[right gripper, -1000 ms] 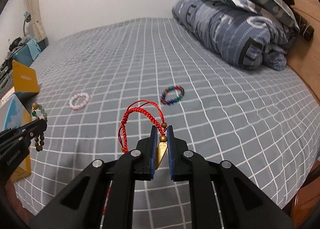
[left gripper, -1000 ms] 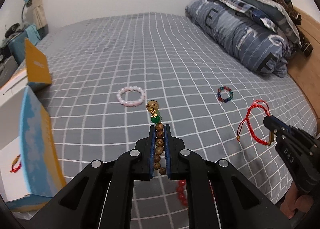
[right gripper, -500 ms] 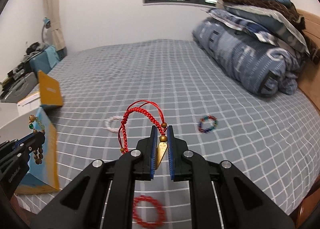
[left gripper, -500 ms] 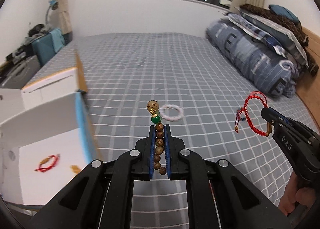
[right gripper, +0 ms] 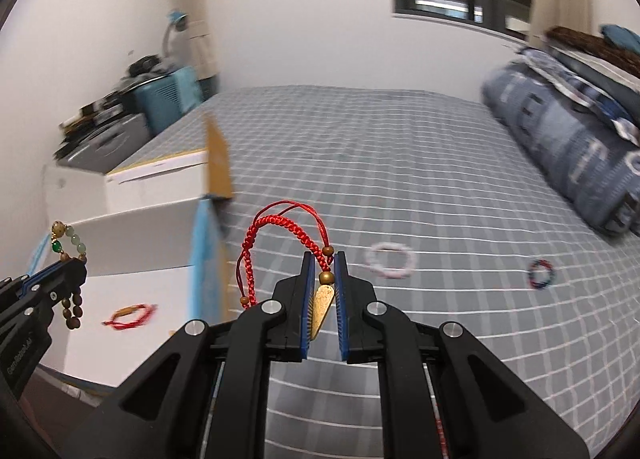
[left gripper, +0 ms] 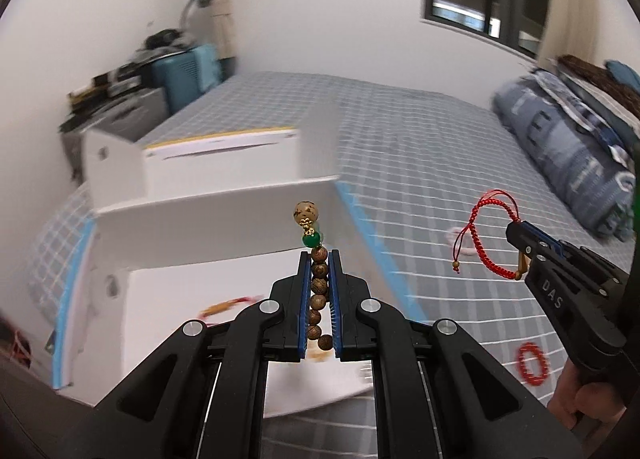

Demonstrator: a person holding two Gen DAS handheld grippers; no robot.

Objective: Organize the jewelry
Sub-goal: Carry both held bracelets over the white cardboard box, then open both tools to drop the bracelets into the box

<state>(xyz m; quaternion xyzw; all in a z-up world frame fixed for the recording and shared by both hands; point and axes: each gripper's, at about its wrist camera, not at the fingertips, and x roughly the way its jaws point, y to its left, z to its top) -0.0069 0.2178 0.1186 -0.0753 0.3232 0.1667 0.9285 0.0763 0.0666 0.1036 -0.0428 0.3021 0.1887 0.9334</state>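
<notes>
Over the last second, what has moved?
Both tools swung left toward the white box: the left tool, gripping the wooden bead bracelet, now hangs over its inside. The right tool follows with the red cord bracelet. Both grips unchanged.
</notes>
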